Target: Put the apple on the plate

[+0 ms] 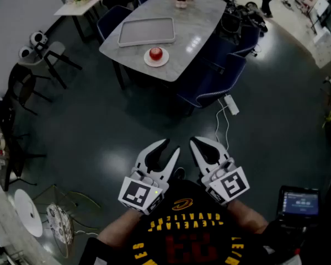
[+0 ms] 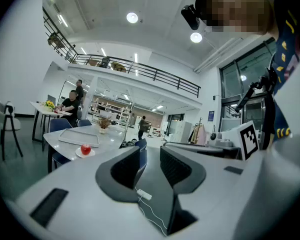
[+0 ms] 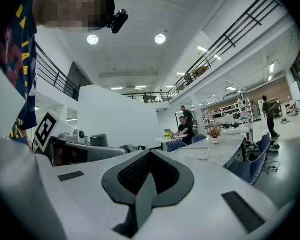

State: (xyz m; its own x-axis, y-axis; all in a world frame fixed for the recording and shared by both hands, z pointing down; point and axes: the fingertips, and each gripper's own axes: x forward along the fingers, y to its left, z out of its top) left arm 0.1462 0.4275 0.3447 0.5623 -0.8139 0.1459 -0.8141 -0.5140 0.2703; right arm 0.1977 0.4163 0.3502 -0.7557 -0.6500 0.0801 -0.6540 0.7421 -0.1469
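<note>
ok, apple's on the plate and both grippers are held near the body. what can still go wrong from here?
1. The apple sits on the plate, which is close to the table edge. Another reach or a bump there could probably knock it off.
2. A power strip and its cable lie on the floor between the person and the table, so they could be a trip or snag hazard on any approach.

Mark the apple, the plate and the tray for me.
apple [image 1: 155,53], head view, its red top
plate [image 1: 165,62], head view, bare rim beside the apple
tray [image 1: 146,32], head view, its flat middle
</note>
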